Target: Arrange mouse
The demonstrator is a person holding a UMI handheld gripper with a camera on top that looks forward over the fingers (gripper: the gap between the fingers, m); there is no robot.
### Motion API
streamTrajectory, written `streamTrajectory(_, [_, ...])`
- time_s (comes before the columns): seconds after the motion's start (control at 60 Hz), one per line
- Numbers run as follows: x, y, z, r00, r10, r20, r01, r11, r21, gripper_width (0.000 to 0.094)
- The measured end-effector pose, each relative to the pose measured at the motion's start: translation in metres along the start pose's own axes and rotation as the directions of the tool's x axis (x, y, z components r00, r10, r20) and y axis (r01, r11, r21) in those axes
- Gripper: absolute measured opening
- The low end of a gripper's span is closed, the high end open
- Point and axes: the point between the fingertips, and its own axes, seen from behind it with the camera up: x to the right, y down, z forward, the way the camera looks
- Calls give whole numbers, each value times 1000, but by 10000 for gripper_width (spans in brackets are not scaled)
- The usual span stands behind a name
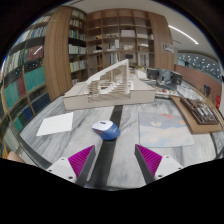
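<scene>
Marbled table with mouse, paper sheet (white), wooden model.

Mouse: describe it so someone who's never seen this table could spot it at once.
Start at the long grey marbled table in front of the bookshelves, with a big wooden architectural model at its middle. Come toward the gripper, whose open fingers hold nothing: the mouse lies just ahead of them. It is small, rounded, white and blue, unlike the flat white sheet beside it.

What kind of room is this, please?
Probably a library or study room: tall bookshelves line the walls, and a large table carries a wooden architectural model, a sheet of paper and a mouse.
</scene>
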Motion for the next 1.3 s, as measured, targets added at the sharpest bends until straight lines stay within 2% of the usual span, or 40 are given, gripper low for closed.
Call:
streamTrajectory(0.283, [-33,-20,98,992,-106,69,107,994,-2,831])
streamTrajectory(0.383, [-23,-29,126,989,-143,42,143,990,-13,840])
streamTrajectory(0.567, [-4,-44,173,996,-85,32,87,995,-49,813])
streamTrajectory(0.617, [-4,-49,183,996,-68,52,70,997,-46,801])
streamTrajectory(0.667, [-7,-50,188,997,-30,75,34,998,-54,634])
streamTrajectory(0.683, [-5,-50,189,997,-24,67,28,998,-57,547])
streamTrajectory(0.767, [-5,-50,189,997,-44,59,46,998,-37,547])
streamTrajectory(0.883, [-6,-50,188,997,-27,73,31,998,-57,537])
streamTrajectory(1.017, [-2,-53,184,996,-40,82,46,997,-63,424])
streamTrajectory(1.067, [1,-70,175,995,-27,91,29,999,-25,414])
streamTrajectory(1.117, [14,-103,154,997,-5,78,1,999,53,402])
streamTrajectory(1.2, [65,-159,120,999,37,-5,-35,981,191,402])
streamTrajectory(1.3, [141,-168,101,990,77,-121,-51,977,206,400])
